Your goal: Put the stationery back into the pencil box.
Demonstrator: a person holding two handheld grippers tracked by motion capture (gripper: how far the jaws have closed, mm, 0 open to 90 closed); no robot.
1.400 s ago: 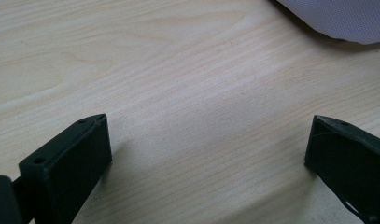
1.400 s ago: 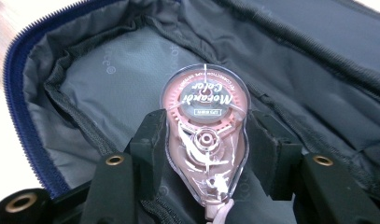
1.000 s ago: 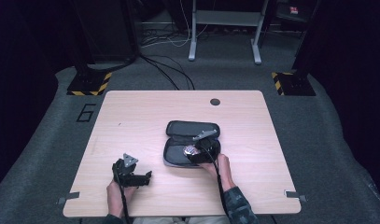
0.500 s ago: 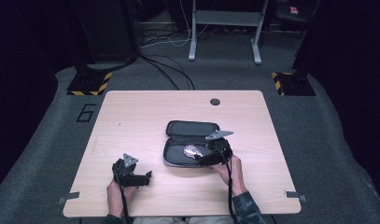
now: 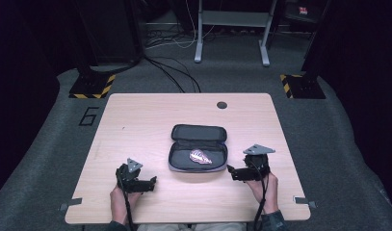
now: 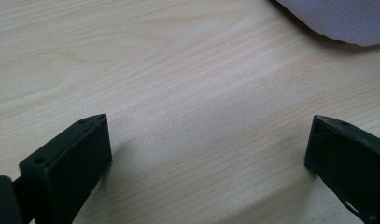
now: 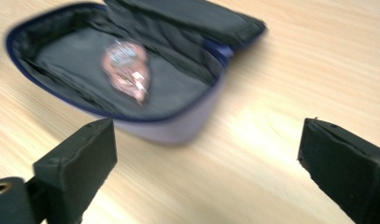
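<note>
A grey zip case (image 5: 198, 150) lies open in the middle of the wooden table (image 5: 136, 120), its lid folded back. Inside it rests a small pink and white packet (image 5: 201, 156), seen blurred as the packet (image 7: 127, 67) in the right gripper view. My right gripper (image 5: 230, 169) sits just right of the case (image 7: 131, 60), pointing left at it; its jaws have just been opening and stand wide with nothing between them. My left gripper (image 5: 153, 180) rests near the front left of the table, open and empty over bare wood, with a corner of the case (image 6: 337, 18) at the top right of its view.
A round cable hole (image 5: 222, 105) sits near the table's far edge. Beyond the table are black stands with yellow-striped bases (image 5: 92, 86), floor cables (image 5: 174, 72) and a metal frame (image 5: 232, 33). A "6" is marked on the floor (image 5: 89, 116).
My right gripper has pulled out of the case and moved right, away from it, leaving the packet inside; its jaws have spread. The left gripper has stayed put.
</note>
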